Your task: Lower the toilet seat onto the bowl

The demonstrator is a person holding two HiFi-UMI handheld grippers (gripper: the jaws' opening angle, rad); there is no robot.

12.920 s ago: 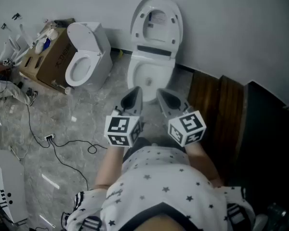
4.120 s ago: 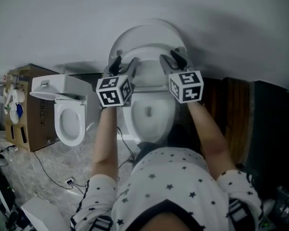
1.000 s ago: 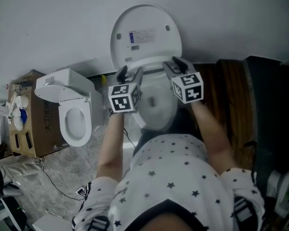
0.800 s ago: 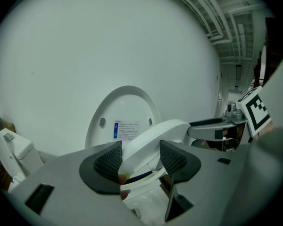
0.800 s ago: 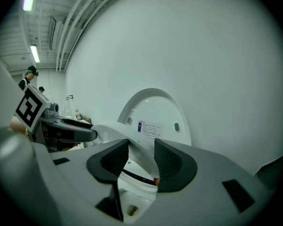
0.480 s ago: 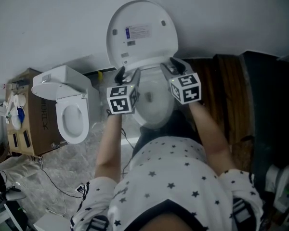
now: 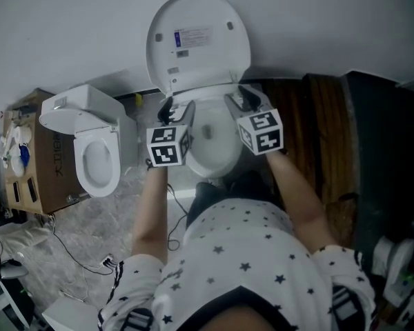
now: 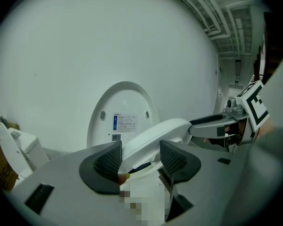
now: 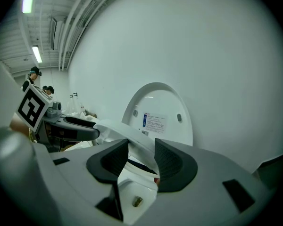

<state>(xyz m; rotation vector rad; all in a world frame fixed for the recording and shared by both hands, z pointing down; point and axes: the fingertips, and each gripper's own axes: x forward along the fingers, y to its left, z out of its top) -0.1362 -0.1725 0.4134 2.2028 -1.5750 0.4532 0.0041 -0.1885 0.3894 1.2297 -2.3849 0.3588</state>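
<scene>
Lowering was the step in hand, and by the look of it you were partway through. On the left, your left tool (image 8: 140, 155) was clamped on the left limb of the toilet seat (image 8: 153, 133), the white rim filling the gap between its ribbed pads. The seat sat tilted between the two tools. It was clear of the upright lid (image 7: 196, 36) that leaned on the far wall, and not yet down on the bowl (image 7: 201, 158) beneath it. On the right, your right tool (image 9: 141, 158) gripped the opposite limb the same way, its jaws at a middling width set by the thickness of the rim.

I judged that the next move called for both hands to sink together at the same rate, letting the seat swing on its far hinge. You would have needed to keep the pads from sliding toward the near end, and to ease off only once the rim rested on the porcelain. Uneven lowering could have twisted the hinge, and an early release could have let the seat slam.

No surface carried anything; the work stood on the floor (image 7: 76, 254), pale marbled stone. At the far left was a cardboard box (image 7: 34, 178), then a second toilet (image 7: 90, 154) with its seat down, and a thin cable (image 7: 109, 259) trailing nearer you. A plain wall (image 7: 331, 26) ran along the far side, and a dark wooden panel (image 7: 324, 143) stood to the right of the bowl.
</scene>
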